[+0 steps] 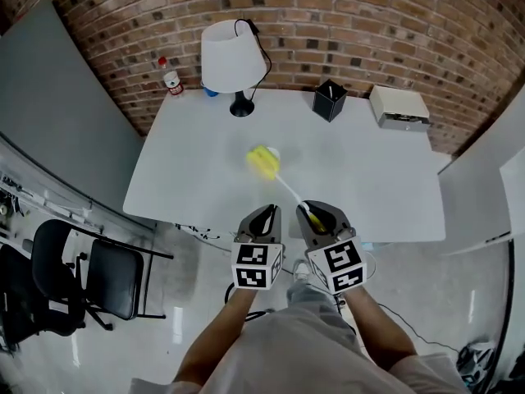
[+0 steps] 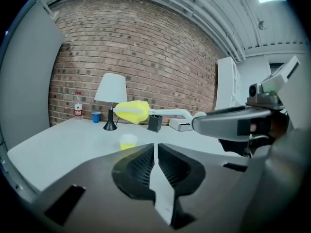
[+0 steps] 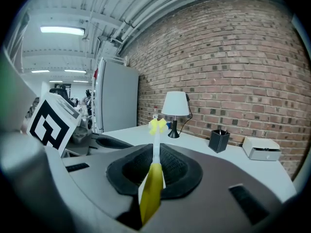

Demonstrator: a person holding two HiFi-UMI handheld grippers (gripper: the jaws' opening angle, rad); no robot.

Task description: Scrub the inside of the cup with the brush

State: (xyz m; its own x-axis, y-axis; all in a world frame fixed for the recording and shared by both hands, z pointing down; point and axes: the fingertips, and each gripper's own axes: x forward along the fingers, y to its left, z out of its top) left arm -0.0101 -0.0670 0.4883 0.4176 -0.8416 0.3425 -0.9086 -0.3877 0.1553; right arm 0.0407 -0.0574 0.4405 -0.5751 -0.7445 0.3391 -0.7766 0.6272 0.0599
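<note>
Clamping brush [image 1: 264, 164] handle, right claw [image 1: 317, 213]; cup [image 2: 128, 141] ahead.

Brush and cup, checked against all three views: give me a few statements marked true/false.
1. The right hand-held gripper is shut on the brush handle. True.
2. The left hand-held gripper holds the cup. False: its jaws are shut on nothing, and the cup stands on the table.
3. The brush's yellow head is down inside the cup. False: the left gripper view shows it in the air above the cup.
4. The lamp stands at the table's far edge, by the brick wall. True.
</note>
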